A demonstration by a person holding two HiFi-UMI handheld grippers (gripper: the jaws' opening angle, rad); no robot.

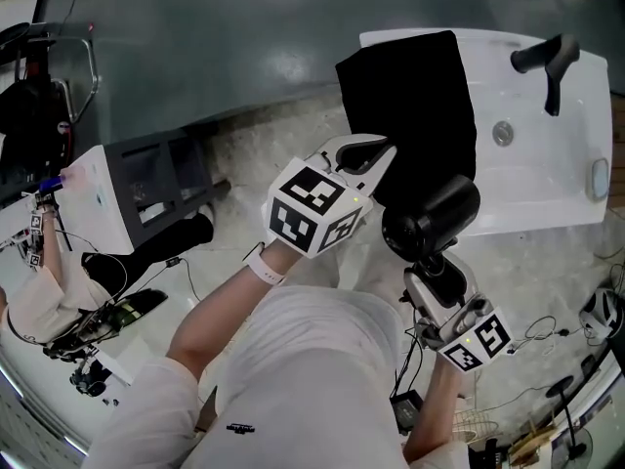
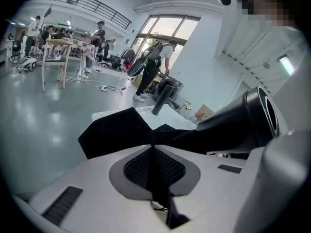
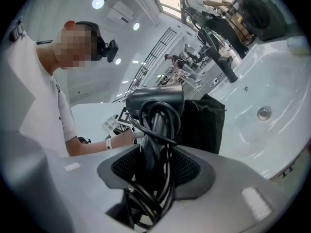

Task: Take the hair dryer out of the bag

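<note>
My left gripper (image 1: 383, 154) is shut on a fold of the black cloth bag (image 1: 405, 106). The bag hangs over the near edge of the white basin. In the left gripper view the dark fabric (image 2: 114, 130) runs pinched between the pads of the left gripper (image 2: 154, 149). The black hair dryer (image 1: 432, 218) is held just below and to the right of the bag, outside the fabric. My right gripper (image 1: 431, 265) is shut on its handle from underneath. The right gripper view shows the right gripper (image 3: 154, 147) clamping the handle and its wound cord, with the hair dryer's barrel (image 3: 155, 100) above and the bag (image 3: 204, 123) behind it.
A white basin (image 1: 547, 164) with a black faucet (image 1: 547, 62) and a drain fills the upper right. A dark open cabinet (image 1: 156, 179) stands at the left. Cables and small gear lie on the floor at the lower right (image 1: 547, 335). People stand far off (image 2: 97, 38).
</note>
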